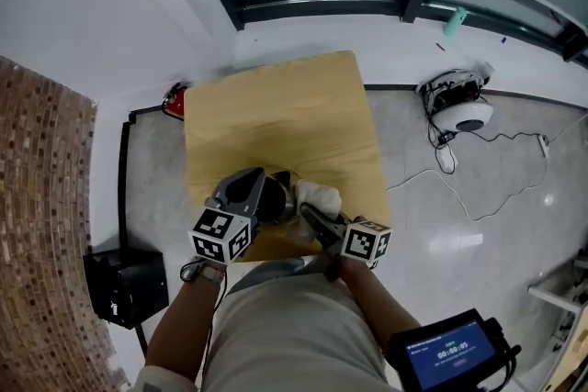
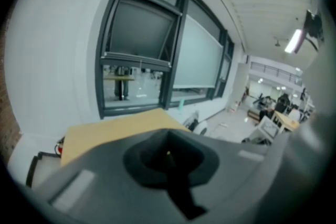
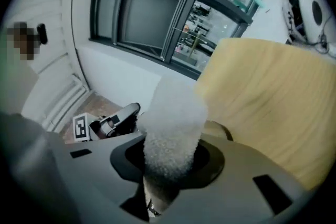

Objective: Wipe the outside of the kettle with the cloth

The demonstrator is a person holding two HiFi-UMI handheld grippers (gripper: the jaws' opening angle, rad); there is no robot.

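The kettle (image 1: 278, 195) sits at the near edge of the table (image 1: 276, 96), right in front of me and tucked between my two grippers. From the head view I only get a small silvery, dark part of it, because the tools and the cloth crowd around it. I judge it is kept this close so both tools can work its sides without reaching.

The cloth (image 1: 317, 196) is a white, nubbly wad lying against the kettle's right side. My right gripper (image 1: 308, 214) pinches it: in the right gripper view the cloth rises straight out from between the jaws, bunched into a thick roll. Held like that, the soft end leads and the hard jaws stay behind it. That suits rubbing the shell, and wiping looks under way or about to start.

My left gripper (image 1: 262, 197) is on the kettle's other side, close against it. I take that as bracing, so the kettle does not slide under the push of the cloth. In the left gripper view the jaws look pressed together and I see nothing between them — the camera looks past the kettle to the table top and the window (image 2: 142, 55). I cannot tell whether this gripper actually touches the kettle.
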